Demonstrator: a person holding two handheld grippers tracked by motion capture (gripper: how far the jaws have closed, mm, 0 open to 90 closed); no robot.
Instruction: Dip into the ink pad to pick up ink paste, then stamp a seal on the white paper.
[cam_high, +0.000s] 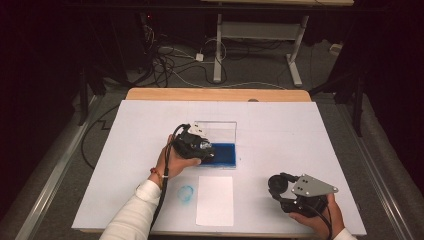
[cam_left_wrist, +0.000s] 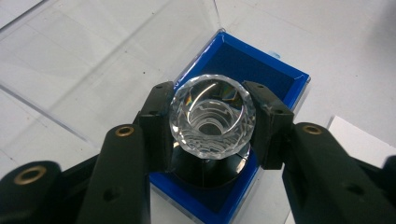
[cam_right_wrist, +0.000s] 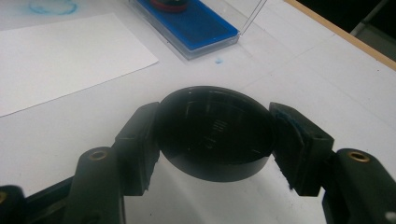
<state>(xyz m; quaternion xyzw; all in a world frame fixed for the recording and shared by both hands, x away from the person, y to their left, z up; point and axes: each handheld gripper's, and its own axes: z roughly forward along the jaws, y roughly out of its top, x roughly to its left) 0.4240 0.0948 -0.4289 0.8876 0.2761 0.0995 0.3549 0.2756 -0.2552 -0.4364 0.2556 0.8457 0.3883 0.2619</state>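
While the left claw (cam_left_wrist: 212, 122) clamps a faceted crystal stamp (cam_left_wrist: 212, 116) upright, its base pressed into the blue ink pad (cam_high: 222, 155), the right claw (cam_right_wrist: 215, 140) grips the black cap (cam_right_wrist: 215, 137) well apart at the worktop's (cam_high: 300, 135) near right; white paper (cam_high: 215, 200) lies just nearer the person.

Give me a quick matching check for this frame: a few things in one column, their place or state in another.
Things:
1. faceted clear crystal stamp handle
2. round black cap
3. white paper sheet
4. blue ink pad tray

Places or states:
A. lying flat on the table, blank
B. gripped in the right gripper
C. in an open clear case
D. gripped in the left gripper

Pairs: 1-D, 2-B, 3-A, 4-C
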